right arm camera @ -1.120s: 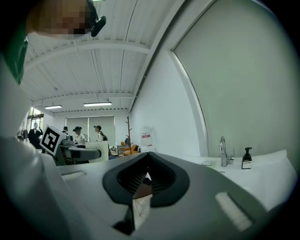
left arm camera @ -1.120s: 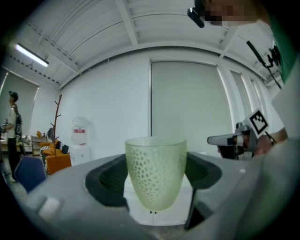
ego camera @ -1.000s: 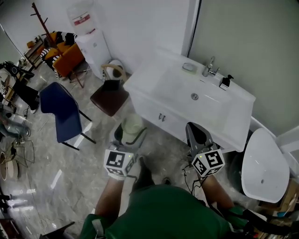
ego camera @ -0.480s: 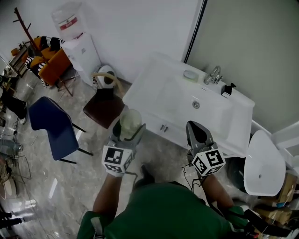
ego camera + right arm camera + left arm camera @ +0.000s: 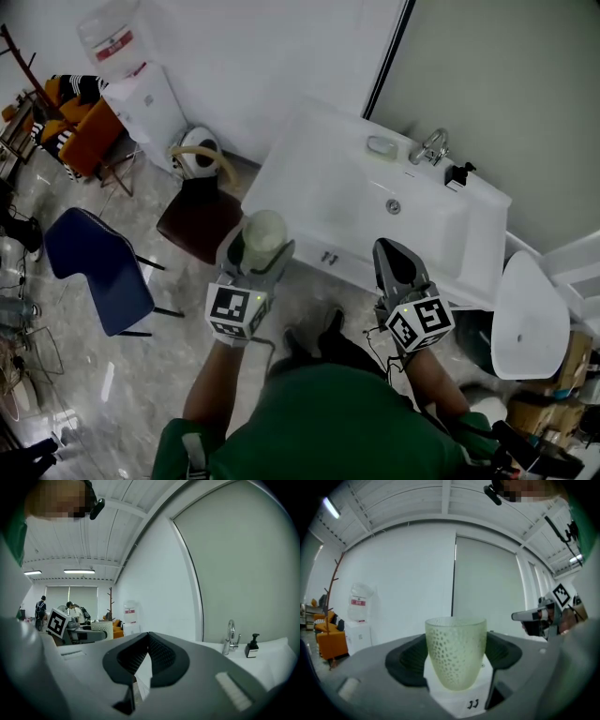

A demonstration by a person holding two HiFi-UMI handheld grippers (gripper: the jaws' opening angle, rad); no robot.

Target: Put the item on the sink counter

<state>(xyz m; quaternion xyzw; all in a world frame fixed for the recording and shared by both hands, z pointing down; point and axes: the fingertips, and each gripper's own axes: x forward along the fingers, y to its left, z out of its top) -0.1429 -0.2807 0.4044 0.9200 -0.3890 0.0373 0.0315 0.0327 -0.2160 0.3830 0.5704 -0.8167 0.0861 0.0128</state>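
We hold a pale green dimpled cup point(image 5: 455, 651) upright in our left gripper point(image 5: 258, 249), its jaws pressed against the cup's two sides, in the air by the near left edge of the white sink counter point(image 5: 314, 173). Our right gripper point(image 5: 392, 255) hangs near the counter's front, its jaws closed together on nothing.

my cup point(image 5: 455, 651) is pale green, dimpled all over. my left gripper point(image 5: 255, 246) is grey, its cube point(image 5: 232, 311) marked in black-and-white squares. sink counter point(image 5: 309, 178) white, chair point(image 5: 98, 272) blue.
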